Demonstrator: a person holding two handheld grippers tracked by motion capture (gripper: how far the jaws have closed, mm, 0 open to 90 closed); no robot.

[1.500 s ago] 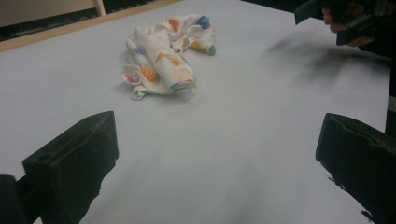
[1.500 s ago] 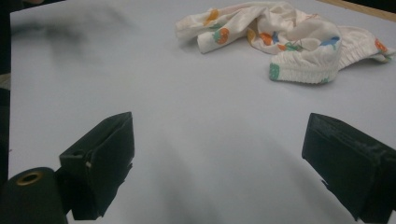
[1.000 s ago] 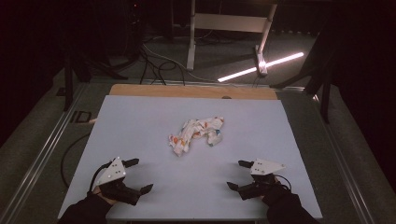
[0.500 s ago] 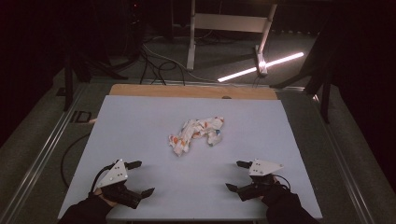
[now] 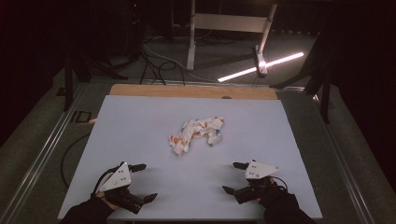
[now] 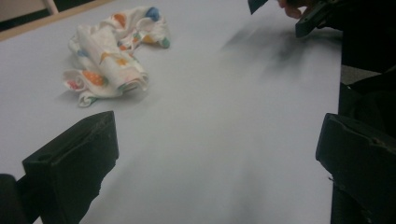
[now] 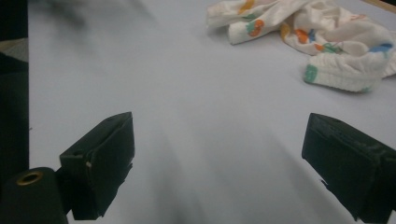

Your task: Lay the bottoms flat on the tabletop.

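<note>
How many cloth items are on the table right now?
1: a crumpled patterned cloth lies near the middle of the table, ahead of both open grippers and touching neither. Its folds could hide a second piece.

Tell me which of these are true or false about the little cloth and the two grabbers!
1. The crumpled cloth lies in the middle of the table. True.
2. The left gripper is squeezing the cloth. False: its jaws stand wide apart, holding nothing, well short of the cloth.
3. The right gripper is open. True.
4. The cloth is plain black. False: it is white with orange, blue and green prints.
5. The cloth is folded neatly flat. False: it is bunched up.
</note>
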